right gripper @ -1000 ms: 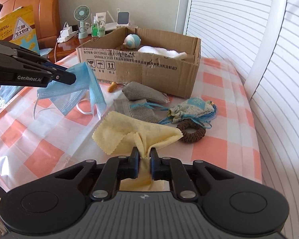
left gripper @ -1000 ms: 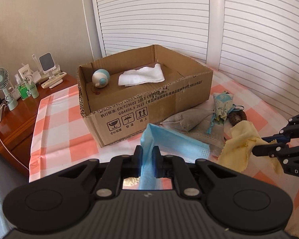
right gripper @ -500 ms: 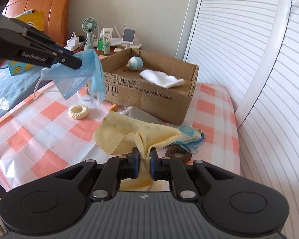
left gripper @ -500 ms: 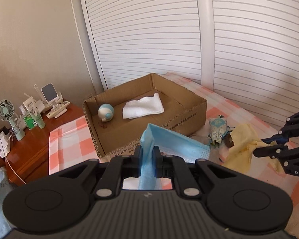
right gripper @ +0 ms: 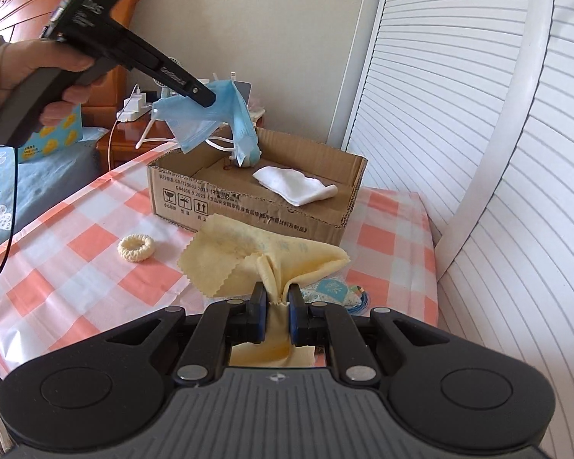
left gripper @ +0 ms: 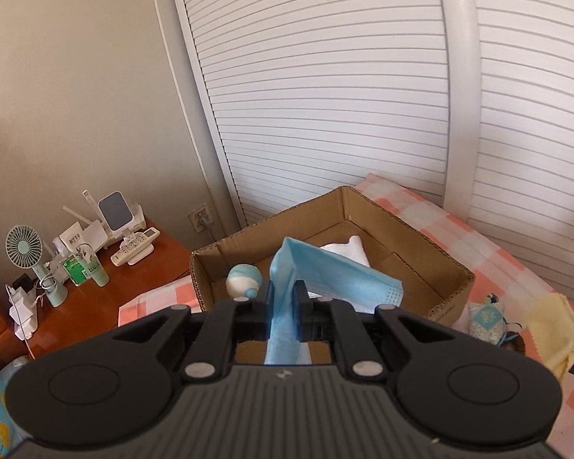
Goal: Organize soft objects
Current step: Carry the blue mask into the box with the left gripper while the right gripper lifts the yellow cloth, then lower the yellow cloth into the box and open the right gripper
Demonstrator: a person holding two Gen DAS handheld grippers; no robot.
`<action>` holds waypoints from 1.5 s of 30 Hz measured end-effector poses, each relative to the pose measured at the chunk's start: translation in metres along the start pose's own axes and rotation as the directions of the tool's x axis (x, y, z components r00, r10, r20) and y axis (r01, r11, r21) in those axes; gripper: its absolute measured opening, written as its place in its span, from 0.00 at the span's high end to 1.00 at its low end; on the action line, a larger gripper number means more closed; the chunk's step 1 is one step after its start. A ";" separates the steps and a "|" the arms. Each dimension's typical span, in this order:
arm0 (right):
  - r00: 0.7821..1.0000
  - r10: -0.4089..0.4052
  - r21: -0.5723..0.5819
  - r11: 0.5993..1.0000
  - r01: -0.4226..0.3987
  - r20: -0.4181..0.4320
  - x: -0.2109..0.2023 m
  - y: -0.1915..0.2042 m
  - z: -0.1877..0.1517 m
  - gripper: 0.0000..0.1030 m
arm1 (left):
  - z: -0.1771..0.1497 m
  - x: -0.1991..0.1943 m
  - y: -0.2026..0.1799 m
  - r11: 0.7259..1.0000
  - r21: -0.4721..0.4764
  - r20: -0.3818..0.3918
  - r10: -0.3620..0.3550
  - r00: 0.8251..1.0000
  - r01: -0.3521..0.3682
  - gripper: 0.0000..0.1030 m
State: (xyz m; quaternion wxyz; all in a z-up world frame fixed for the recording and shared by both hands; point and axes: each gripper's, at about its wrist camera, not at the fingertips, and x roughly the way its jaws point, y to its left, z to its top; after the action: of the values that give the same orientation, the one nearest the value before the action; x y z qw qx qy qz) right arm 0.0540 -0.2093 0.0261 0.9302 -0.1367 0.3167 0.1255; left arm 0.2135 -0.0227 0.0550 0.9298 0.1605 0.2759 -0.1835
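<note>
Mask transfer under way: left gripper (left gripper: 283,308) has its fingers (left gripper: 267,306) closed on a folded edge of the blue surgical mask (left gripper: 336,275), which hangs free above the open cardboard box (right gripper: 256,206), ear loops dangling toward the box interior. Pinching one edge lets the rest drape clear of the box wall, so on release it should fall inside rather than catch on the rim. In the right wrist view the person's hand (right gripper: 30,76) holds this gripper high over the near-left corner of the box. Right gripper (right gripper: 275,317) is clamped on a bunched pleat of the yellow cleaning cloth (right gripper: 256,256), lifted off the checked tabletop (right gripper: 76,244) just in front of the box; judged to be waiting its turn while the left side unloads. Already in the box: white folded cloth (right gripper: 291,187) and a small blue-and-white ball-shaped toy (left gripper: 243,283). Left on the tabletop: cream knitted hair tie (right gripper: 136,248) to the left of the yellow cloth, patterned fabric pouch (left gripper: 488,319) to the right of the box. Risk: the loops could snag on the box rim.
</note>
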 end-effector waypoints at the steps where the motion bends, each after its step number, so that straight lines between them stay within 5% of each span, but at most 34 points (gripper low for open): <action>1: 1.000 -0.002 0.002 1.000 0.002 0.000 0.001 -0.001 0.001 0.87 | 0.002 0.006 0.002 1.000 -0.007 -0.006 0.004 1.000 -0.004 0.92; 8: 1.000 -0.011 -0.001 1.000 0.011 -0.010 0.010 -0.009 0.007 0.87 | 0.005 0.048 0.011 0.999 -0.046 -0.073 -0.004 0.997 0.000 0.90; 10: 1.000 -0.009 -0.002 1.000 0.009 -0.012 0.012 -0.010 0.010 0.87 | 0.003 0.057 0.012 0.999 -0.044 -0.090 -0.007 0.996 0.003 0.75; 12: 1.000 -0.008 -0.004 1.000 0.008 -0.013 0.015 -0.010 0.013 0.87 | 0.000 0.065 0.013 0.999 -0.042 -0.113 -0.017 0.993 0.012 0.25; 14: 1.000 -0.009 -0.005 1.000 0.009 -0.014 0.018 -0.011 0.016 0.87 | -0.003 0.069 0.015 0.998 -0.060 -0.130 -0.022 0.991 0.015 0.10; 32: 1.000 -0.025 0.018 1.000 0.024 0.002 0.040 -0.019 0.057 0.87 | -0.025 0.009 0.013 0.995 -0.068 -0.075 -0.085 0.994 0.080 0.03; 45: 1.000 -0.027 0.006 1.000 0.027 0.010 0.101 -0.026 0.122 0.87 | -0.074 -0.058 0.002 0.980 -0.198 -0.005 0.035 0.999 -0.036 0.01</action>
State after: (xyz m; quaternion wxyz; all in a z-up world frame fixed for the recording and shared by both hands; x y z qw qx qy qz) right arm 0.2074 -0.1783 0.0610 0.9338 -0.1376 0.3105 0.1129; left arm 0.1352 0.0239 0.0296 0.9440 0.0722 0.2907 -0.1384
